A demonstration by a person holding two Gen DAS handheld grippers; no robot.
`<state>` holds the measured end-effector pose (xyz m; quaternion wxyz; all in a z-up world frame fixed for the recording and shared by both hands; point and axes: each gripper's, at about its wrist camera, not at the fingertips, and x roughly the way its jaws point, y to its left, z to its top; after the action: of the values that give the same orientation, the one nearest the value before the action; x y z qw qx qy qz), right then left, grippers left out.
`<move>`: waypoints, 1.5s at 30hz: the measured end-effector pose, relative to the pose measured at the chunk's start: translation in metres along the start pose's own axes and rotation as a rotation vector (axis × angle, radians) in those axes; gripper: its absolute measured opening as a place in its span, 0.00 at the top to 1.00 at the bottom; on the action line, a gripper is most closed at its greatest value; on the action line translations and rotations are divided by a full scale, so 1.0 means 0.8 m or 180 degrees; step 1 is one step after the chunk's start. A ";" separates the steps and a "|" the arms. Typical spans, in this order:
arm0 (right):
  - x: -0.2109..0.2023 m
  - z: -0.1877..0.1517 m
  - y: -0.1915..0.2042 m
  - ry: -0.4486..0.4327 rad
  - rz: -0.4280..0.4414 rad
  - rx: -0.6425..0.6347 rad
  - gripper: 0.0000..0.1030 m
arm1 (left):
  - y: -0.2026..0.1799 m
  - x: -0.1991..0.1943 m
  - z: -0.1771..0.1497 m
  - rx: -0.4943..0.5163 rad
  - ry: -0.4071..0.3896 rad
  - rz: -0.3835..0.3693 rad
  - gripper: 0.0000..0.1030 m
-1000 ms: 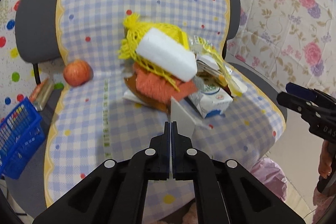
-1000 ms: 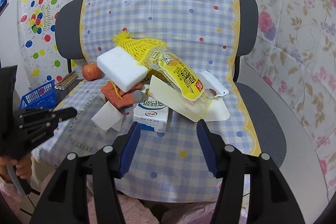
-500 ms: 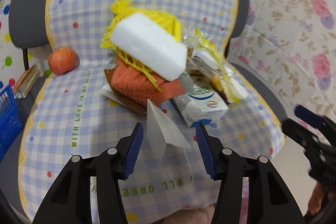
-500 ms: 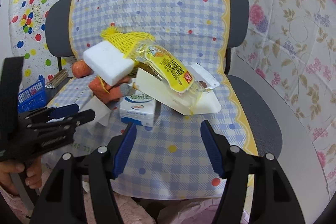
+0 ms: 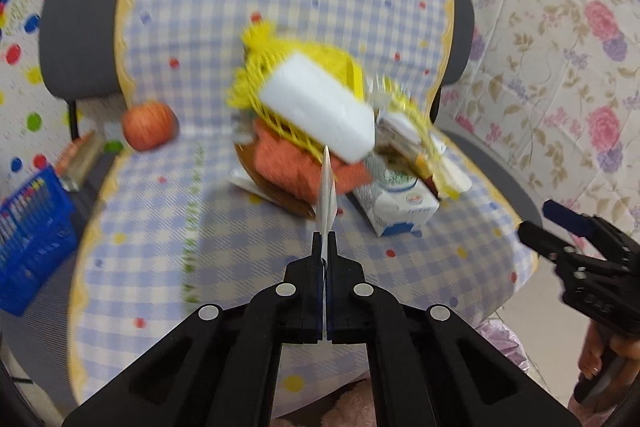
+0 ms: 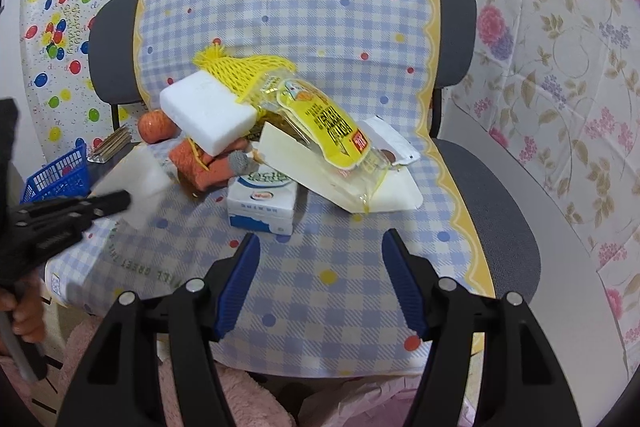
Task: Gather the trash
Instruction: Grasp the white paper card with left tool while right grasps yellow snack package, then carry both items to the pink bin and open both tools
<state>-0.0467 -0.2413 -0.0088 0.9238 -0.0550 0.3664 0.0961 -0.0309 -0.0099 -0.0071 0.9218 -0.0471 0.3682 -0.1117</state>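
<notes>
Since half a second ago the left tongs (image 5: 324,235), then spread on either side of the white paper scrap (image 5: 327,191), have snapped together on its near edge, and the scrap now stands edge-on straight ahead of their tips, its long axis running away from them toward the trash pile (image 5: 320,131) on the cloth-covered chair seat (image 5: 248,267). From the right wrist view the same scrap (image 6: 136,183) shows as a blurred white sheet ahead of the left tongs (image 6: 120,202), off the seat by the look of it. Moving right, the pile lies just beyond the scrap: white foam block (image 6: 208,115) over yellow net (image 6: 244,71), orange cloth (image 6: 204,167), then milk carton (image 6: 262,203) and yellow wrapper (image 6: 332,127) on white card (image 6: 360,183). The right tongs (image 6: 320,279) stand wide, jaws opening, nothing between them. The carton lies directly ahead of them and slightly left, its long side across their line, and it is nearer to them than to the left tongs. That, in my judgement, makes it the right hand's natural next pick, once the scrap is carried off.
</notes>
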 end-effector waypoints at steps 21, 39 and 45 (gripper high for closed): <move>0.155 0.097 0.031 0.0100 -0.0321 -0.0873 0.37 | 0.038 0.023 0.052 0.0037 -0.0143 0.0191 0.99; -0.022 0.088 -0.052 -0.0528 -0.0160 0.0190 0.97 | -0.026 -0.042 0.033 0.0298 -0.0367 -0.0123 0.99; -0.086 0.016 -0.064 -0.0443 -0.0251 0.0365 0.97 | -0.086 -0.055 -0.007 0.0521 -0.0277 -0.0456 0.99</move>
<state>-0.0760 -0.2983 0.0497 0.9518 -0.0096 0.3038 0.0421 -0.0772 -0.0663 0.0299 0.9274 -0.0026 0.3131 -0.2048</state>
